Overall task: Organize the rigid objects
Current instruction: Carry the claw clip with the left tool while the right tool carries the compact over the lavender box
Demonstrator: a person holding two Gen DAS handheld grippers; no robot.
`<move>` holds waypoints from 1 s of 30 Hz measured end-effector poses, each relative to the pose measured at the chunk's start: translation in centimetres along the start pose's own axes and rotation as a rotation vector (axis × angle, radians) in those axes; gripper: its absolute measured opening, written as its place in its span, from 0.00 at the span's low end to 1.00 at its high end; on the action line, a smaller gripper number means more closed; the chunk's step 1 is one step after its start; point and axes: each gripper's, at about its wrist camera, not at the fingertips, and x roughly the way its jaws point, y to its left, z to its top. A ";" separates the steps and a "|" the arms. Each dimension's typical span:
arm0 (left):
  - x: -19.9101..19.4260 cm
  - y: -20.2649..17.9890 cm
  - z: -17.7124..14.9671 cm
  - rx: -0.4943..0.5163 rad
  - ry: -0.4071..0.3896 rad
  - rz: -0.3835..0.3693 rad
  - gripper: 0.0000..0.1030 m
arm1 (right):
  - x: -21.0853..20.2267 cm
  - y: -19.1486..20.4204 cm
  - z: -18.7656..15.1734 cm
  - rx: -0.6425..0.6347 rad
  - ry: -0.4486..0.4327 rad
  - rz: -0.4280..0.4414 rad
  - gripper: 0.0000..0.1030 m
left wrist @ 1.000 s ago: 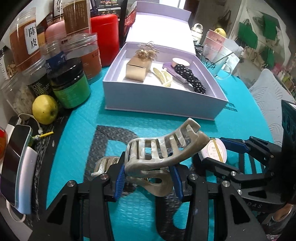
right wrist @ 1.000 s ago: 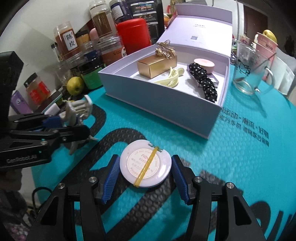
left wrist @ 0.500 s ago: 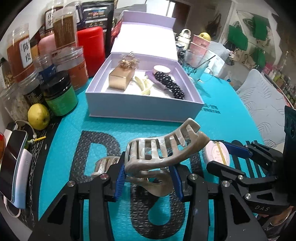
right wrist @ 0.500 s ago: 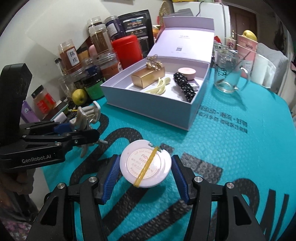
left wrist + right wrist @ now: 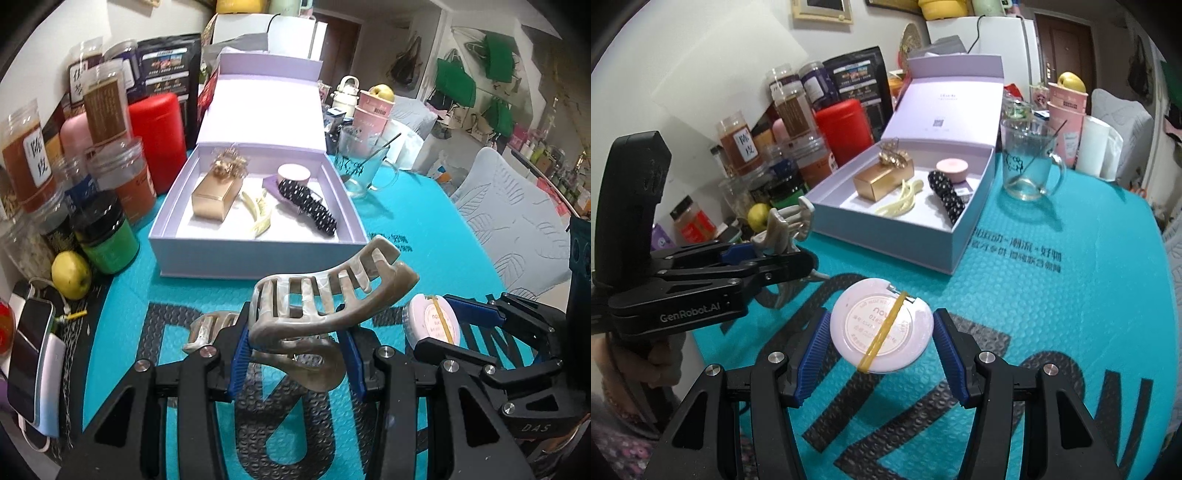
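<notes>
My left gripper is shut on a large marbled beige hair claw, held above the teal mat. In the right wrist view that gripper shows at the left with the hair claw sticking up from it. My right gripper is shut on a round pale pink case bound by a yellow rubber band; the case also appears at the right of the left wrist view. Beyond both stands the open lilac box, holding a gold box, a cream clip, a dotted black clip and a small pink case.
Jars, a red canister and a yellow fruit crowd the left side. A phone on a power bank lies at the near left. A glass mug and pink cups stand right of the box. A person's hand holds the left gripper.
Both grippers have risen and drawn back from the lilac box, each keeping its object. The box looks smaller and farther away, and more of the room shows.
</notes>
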 end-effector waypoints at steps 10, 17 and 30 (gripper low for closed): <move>-0.3 -0.6 3.0 0.021 -0.041 -0.015 0.42 | -0.9 -0.7 3.1 -0.023 -0.030 0.028 0.55; -0.3 -0.4 5.5 0.027 -0.072 -0.007 0.42 | -1.0 -1.1 5.9 -0.054 -0.050 0.050 0.55; 1.1 0.1 10.4 0.059 -0.117 0.010 0.42 | 0.2 -2.0 11.1 -0.122 -0.094 0.042 0.55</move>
